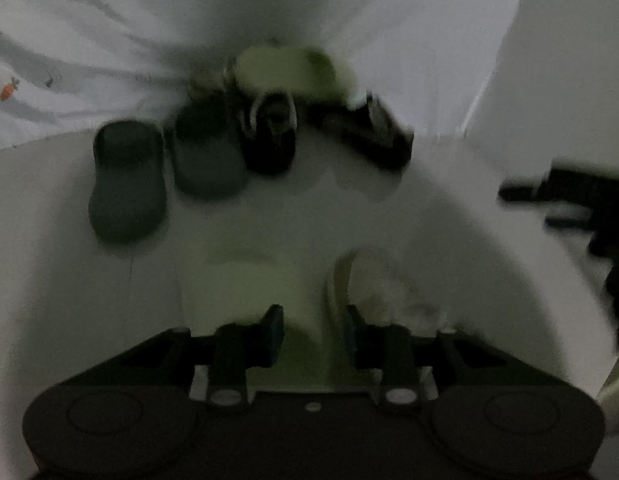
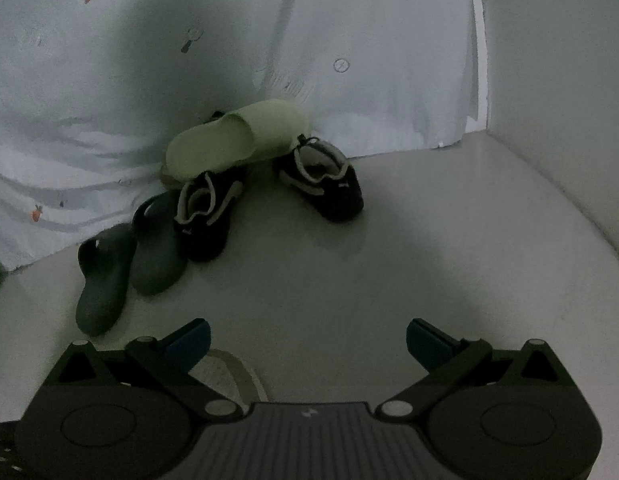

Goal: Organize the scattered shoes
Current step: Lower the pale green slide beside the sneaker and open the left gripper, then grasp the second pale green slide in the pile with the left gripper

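Observation:
My left gripper is shut on a pale green slipper, held by its side wall just above the floor; a cream fuzzy shoe lies right beside it. Two grey slippers lie side by side at the left. Two black fleece-lined shoes sit behind them, apart from each other. A second pale green slipper leans against the curtain. My right gripper is open and empty, hovering above the floor in front of the shoes.
A white curtain with carrot prints hangs behind the shoes. A white wall closes the right side. The pale floor spreads in front. The right gripper's dark body shows at the right edge of the left wrist view.

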Demonstrator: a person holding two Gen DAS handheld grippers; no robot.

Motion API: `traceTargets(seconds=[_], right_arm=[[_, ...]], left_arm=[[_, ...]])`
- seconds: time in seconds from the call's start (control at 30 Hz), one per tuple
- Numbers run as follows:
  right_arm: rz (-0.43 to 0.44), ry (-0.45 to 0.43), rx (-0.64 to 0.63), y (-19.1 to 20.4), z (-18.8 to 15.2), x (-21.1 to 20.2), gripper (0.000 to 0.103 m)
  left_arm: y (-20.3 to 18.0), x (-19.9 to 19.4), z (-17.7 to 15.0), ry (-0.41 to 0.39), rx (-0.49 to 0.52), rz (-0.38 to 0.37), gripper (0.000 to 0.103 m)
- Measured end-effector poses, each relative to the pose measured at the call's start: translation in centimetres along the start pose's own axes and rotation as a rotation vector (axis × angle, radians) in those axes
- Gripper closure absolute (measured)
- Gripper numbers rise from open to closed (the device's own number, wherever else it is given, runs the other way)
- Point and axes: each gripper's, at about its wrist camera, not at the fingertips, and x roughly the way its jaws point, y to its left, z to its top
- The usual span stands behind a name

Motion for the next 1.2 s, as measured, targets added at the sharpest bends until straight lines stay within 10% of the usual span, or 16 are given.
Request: traceTargets(seconds=[0.57, 1.2], right_arm=[[-0.046, -0.064, 0.105, -2.2, 9.2, 10.3, 0.000], [-0.068, -0.021, 0.169, -4.5, 11.6, 20.0, 0.000]], left_arm=[[-1.8, 15.9, 18.6, -0.107, 0.016, -0.166, 0.063], [-0.7, 32.0, 27.6, -0.157, -0.022, -0.177, 0.057]])
